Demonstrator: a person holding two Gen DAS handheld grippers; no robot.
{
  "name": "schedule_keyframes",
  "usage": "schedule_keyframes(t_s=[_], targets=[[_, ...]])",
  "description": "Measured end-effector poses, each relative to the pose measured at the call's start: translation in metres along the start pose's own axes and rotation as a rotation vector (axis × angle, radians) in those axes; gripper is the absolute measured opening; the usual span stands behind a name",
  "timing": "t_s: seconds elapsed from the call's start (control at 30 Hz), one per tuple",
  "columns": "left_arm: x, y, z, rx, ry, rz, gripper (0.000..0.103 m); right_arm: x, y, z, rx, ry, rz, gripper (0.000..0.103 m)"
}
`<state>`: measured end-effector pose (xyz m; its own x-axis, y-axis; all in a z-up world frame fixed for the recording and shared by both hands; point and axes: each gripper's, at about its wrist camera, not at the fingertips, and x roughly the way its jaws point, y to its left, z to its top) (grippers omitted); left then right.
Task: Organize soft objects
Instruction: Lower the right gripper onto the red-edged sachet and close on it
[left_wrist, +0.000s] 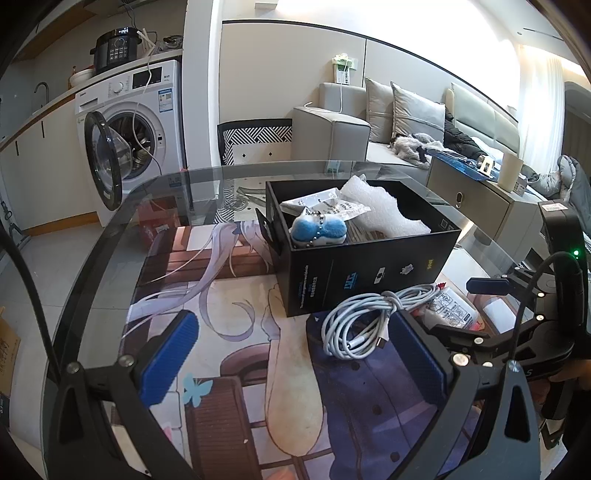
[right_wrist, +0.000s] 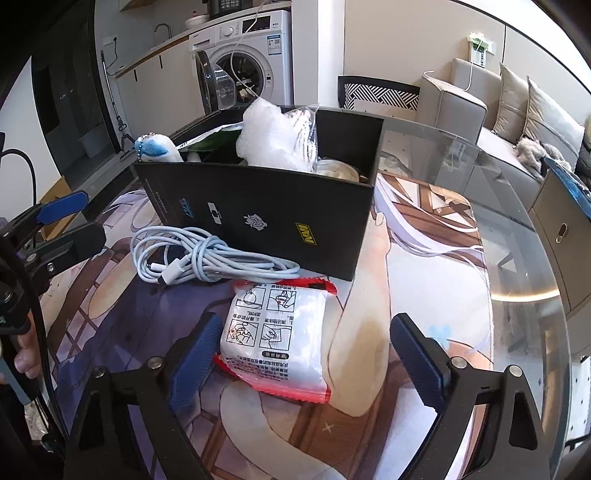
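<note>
**Right jaws straddle the sachet, grasp not made — slip risks**

Right gripper (right_wrist: 301, 354) jaws stand wide over the red-and-white sachet (right_wrist: 275, 332), which lies flat on the printed mat (right_wrist: 388, 295) on the glass surface (right_wrist: 517, 236), just in front of the black box (right_wrist: 258, 210). Left pad sits at the sachet's edge; right pad is well apart from it, so nothing is held. Left gripper (left_wrist: 295, 354) jaws also wide and empty, hovering near the coiled white cable (left_wrist: 365, 325).

Risks, judged from the layout:
- Off-centre straddle: closing could push the sachet sideways instead of pinching it.
- Sachet is flat and glossy: pads may skid over the film or catch only the crimped red edge, so it drops on lift.
- Cable touches the sachet's far end: a drag could snag it.
- Box already holds the blue plush keychain (left_wrist: 319, 230), white foam sheet (left_wrist: 384, 206) and a plastic bag (left_wrist: 325, 205), piled above the rim; another item may slide off.
</note>
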<state>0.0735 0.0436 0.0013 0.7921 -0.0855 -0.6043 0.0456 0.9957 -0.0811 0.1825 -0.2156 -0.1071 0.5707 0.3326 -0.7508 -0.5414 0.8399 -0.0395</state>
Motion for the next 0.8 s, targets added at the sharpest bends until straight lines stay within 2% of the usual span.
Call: schedule_keyframes(t_s=[0.17, 0.23, 0.3, 0.53, 0.57, 0.8], targets=[[0.000, 0.000, 0.000, -0.001, 0.000, 0.002, 0.103, -0.003, -0.002, -0.003, 0.002, -0.005, 0.006, 0.094], [0.001, 0.000, 0.000, -0.001, 0.004, 0.003, 0.103, -0.003, -0.001, -0.004, -0.001, -0.003, 0.006, 0.091], [0.003, 0.000, -0.001, 0.003, 0.009, 0.002, 0.103, -0.004, 0.000, -0.004, -0.006, 0.003, 0.010, 0.080], [0.007, -0.005, -0.001, 0.029, 0.025, -0.007, 0.103, -0.008, 0.000, -0.010, -0.013, 0.010, 0.010, 0.058], [0.008, -0.007, -0.002, 0.035, 0.030, -0.011, 0.103, -0.009, 0.000, -0.011, -0.016, 0.006, 0.008, 0.053], [0.017, -0.019, -0.003, 0.091, 0.078, -0.054, 0.103, -0.027, 0.000, -0.019, -0.034, -0.031, 0.015, 0.049]])
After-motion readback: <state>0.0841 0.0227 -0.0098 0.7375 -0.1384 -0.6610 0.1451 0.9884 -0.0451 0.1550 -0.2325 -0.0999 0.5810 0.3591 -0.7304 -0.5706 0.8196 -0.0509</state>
